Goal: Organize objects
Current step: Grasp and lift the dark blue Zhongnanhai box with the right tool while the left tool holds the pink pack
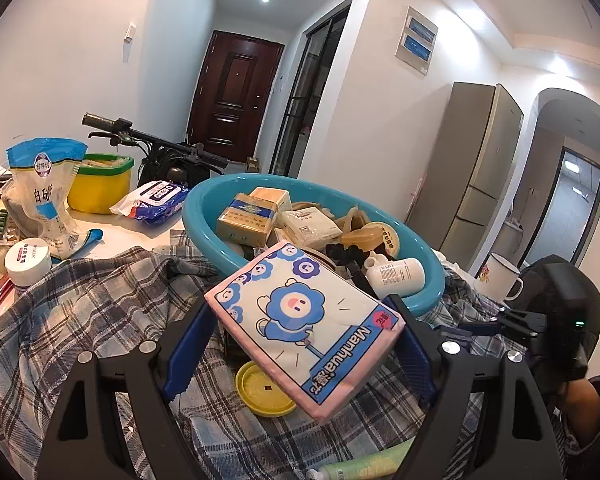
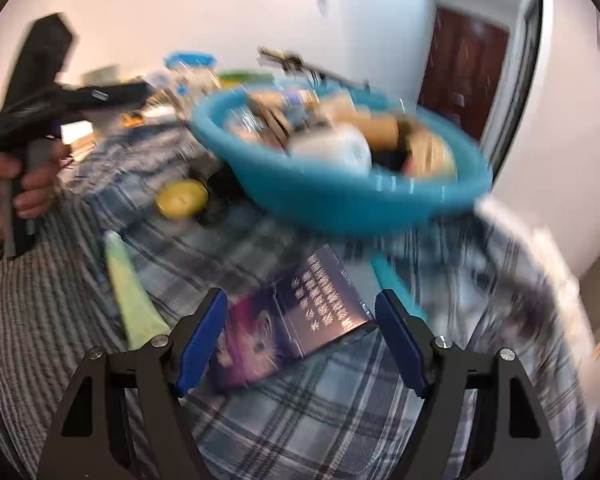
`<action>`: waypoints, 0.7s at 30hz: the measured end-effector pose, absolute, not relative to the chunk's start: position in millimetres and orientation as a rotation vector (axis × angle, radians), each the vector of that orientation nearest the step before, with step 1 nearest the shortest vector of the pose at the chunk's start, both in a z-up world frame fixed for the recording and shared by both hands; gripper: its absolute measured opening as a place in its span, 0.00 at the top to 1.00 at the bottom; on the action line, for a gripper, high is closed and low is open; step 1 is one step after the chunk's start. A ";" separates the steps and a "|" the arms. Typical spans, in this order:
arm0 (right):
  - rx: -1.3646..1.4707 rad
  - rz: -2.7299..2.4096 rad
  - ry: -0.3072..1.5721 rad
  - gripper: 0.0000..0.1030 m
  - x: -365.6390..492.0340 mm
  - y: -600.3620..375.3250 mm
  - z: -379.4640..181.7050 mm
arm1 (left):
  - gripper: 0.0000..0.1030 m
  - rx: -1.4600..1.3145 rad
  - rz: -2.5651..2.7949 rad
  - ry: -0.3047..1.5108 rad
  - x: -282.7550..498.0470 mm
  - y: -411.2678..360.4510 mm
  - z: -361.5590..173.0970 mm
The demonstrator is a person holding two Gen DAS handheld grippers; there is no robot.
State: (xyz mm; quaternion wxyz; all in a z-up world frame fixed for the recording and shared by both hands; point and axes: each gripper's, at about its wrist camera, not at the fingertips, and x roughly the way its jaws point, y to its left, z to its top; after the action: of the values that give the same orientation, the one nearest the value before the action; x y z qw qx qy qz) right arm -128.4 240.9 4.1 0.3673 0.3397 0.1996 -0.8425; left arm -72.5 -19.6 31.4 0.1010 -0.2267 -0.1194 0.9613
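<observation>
Left hand-held gripper (image 1: 304, 344) clamps a pink tissue pack (image 1: 306, 330) between its blue pads, lifted just above the plaid cloth (image 1: 100, 312) and close to the rim of the blue basin (image 1: 204, 204). Right hand-held gripper (image 2: 302, 342) stands with its jaws apart over a dark purple box (image 2: 296, 320) lying on the same cloth, the pads clear of its sides. Beside that box lies a pale green tube (image 2: 130, 292); a yellow lid (image 1: 260, 394) sits beneath the tissue pack. Boxes and a white bottle (image 1: 398, 274) fill the basin.
</observation>
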 end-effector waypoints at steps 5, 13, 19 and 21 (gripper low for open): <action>0.856 -2.117 0.581 0.15 -119.5 232.7 -1.0 | 0.17 -0.675 2.835 -0.348 -73.2 -18.0 31.9; 0.846 -2.075 0.689 0.01 -112.5 224.2 -11.6 | 0.17 -0.675 2.830 -0.329 -74.4 -16.7 31.5; 0.836 -2.081 0.739 0.01 -109.9 218.9 -15.1 | 0.17 -0.680 2.829 -0.329 -75.2 -16.8 30.8; 0.828 -2.088 0.729 0.01 -110.2 220.2 -13.6 | 0.17 -0.680 2.830 -0.327 -74.9 -16.8 31.1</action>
State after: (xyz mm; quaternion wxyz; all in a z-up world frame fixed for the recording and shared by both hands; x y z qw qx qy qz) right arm -110.2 220.2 -13.6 0.3800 0.3243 0.2856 -0.8179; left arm -74.9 -16.8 31.1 0.1061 -0.2309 -0.1112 0.9608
